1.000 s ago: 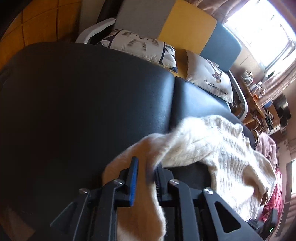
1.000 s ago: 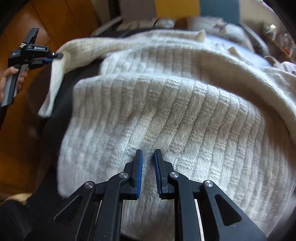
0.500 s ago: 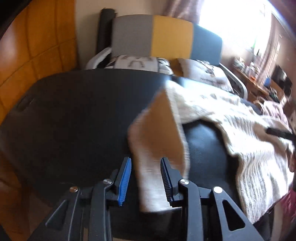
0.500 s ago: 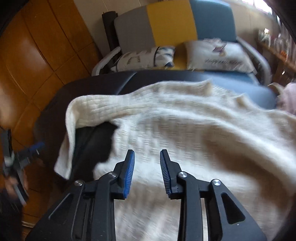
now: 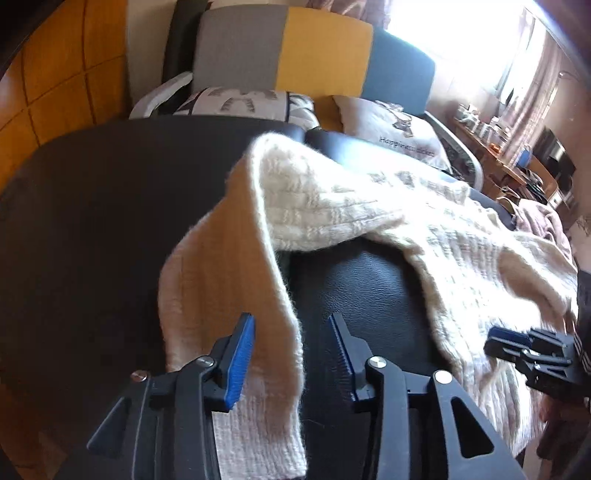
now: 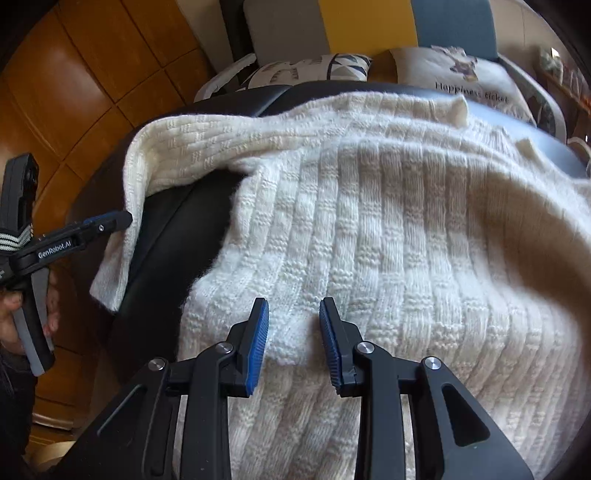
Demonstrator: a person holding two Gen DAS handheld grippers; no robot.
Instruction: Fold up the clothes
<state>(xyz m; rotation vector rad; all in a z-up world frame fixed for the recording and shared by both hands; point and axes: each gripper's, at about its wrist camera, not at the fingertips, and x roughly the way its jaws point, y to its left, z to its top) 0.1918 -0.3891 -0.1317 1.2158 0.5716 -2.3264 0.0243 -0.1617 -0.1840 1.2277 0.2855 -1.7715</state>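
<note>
Both claws spread, left claw just widened; sweater sleeve lengthwise toward it.

Sweater cut off at frame bottom, cluttered far desk perhaps too blurred.

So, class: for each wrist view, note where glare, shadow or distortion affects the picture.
Left wrist view: window blown out to white, sleeve shaded tan, edges curved. Right wrist view: even light on the sweater, fisheye bending at the rim.
</note>
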